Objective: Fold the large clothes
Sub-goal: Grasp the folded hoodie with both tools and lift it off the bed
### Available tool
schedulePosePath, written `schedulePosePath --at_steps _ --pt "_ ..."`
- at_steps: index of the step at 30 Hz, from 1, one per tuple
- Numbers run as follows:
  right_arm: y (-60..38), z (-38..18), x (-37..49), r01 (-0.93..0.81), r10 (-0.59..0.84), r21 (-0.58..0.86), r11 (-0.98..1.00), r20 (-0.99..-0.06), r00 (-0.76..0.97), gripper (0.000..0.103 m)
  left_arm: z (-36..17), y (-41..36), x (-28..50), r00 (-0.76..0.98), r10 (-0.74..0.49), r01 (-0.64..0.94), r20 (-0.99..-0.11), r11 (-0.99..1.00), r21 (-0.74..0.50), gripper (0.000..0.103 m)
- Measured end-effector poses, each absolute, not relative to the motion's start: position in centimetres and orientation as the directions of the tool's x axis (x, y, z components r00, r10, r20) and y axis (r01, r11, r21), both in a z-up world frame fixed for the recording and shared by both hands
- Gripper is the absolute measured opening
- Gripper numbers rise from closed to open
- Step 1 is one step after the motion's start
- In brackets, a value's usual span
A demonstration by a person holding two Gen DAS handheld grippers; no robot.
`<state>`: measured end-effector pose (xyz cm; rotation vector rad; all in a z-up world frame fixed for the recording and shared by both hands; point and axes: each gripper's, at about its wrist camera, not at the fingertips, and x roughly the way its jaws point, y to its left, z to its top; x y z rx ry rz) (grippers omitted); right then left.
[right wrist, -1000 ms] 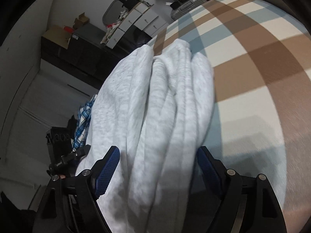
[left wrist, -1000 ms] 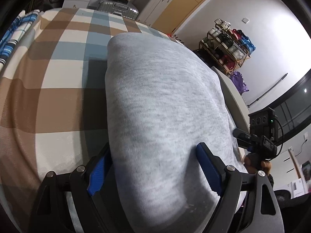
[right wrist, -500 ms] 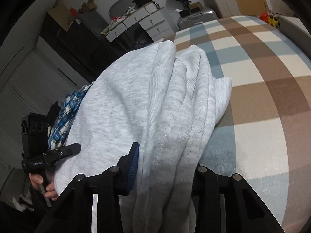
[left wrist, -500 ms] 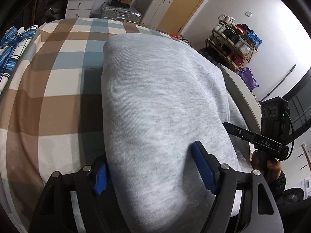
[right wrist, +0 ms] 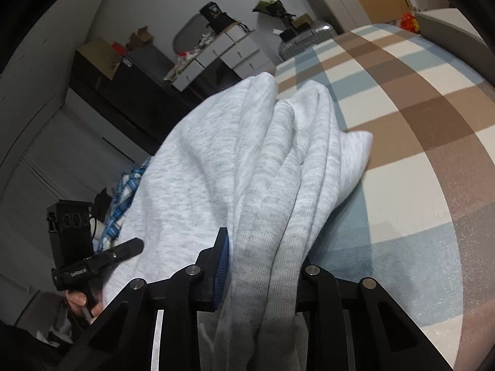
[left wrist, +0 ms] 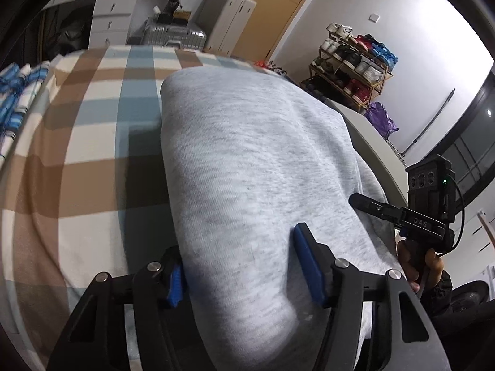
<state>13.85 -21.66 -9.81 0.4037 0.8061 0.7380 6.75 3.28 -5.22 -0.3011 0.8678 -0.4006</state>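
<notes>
- A large light-grey heathered knit garment (left wrist: 247,160), folded into a thick bundle, lies on a bed covered with a brown, cream and pale-blue checked blanket (left wrist: 77,142); its near end runs up into both tools.
- In the right wrist view the same garment (right wrist: 216,167) shows its stacked folded edges as several long ridges, with one soft corner spilling onto the checked blanket (right wrist: 417,154) to the right.
- The left gripper (left wrist: 244,266), black with blue ribbed pads, straddles the near end of the bundle: one pad (left wrist: 174,281) lies against the cloth's left side, the other (left wrist: 309,262) presses into its top surface. The jaws stand fairly wide, filled by the thick cloth between them.
- The right gripper (right wrist: 263,266) is drawn in narrow around the gathered layered edges; only its left blue pad (right wrist: 221,266) shows, the other is hidden behind the cloth.
- Each view catches the opposite tool at the garment's far side, held by a hand (left wrist: 417,266) at the right in the left view.
- A blue-and-white plaid cloth (left wrist: 12,92) sits at the bed's left edge.
- Beyond the bed: a silver ribbed suitcase (left wrist: 173,35), white drawer units (left wrist: 105,15), and a wooden shoe rack (left wrist: 349,65) against the white wall.
</notes>
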Motion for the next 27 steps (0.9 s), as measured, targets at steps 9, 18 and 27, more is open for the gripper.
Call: schedulePosePath --at_steps 9,18,27 --pt "-19.7 -8.8 13.9 -0.475 0.728 0.552 0.686 -0.509 0.459 0.027 -5.0 4.0 6.6 0.606 -0.428 0.194 -0.671 0.897 -0.397 0.056" --pt "-18.7 -8.4 14.1 -0.502 0.729 0.529 0.684 -0.51 0.456 0.027 -4.9 4.7 6.5 0.624 -0.413 0.182 -0.663 0.902 -0.391 0.056" --pt "-16.1 -5.8 14.2 -0.547 0.759 0.527 0.65 -0.484 0.436 0.027 -3.2 6.8 5.4 0.645 -0.404 0.159 -0.648 0.901 -0.403 0.056"
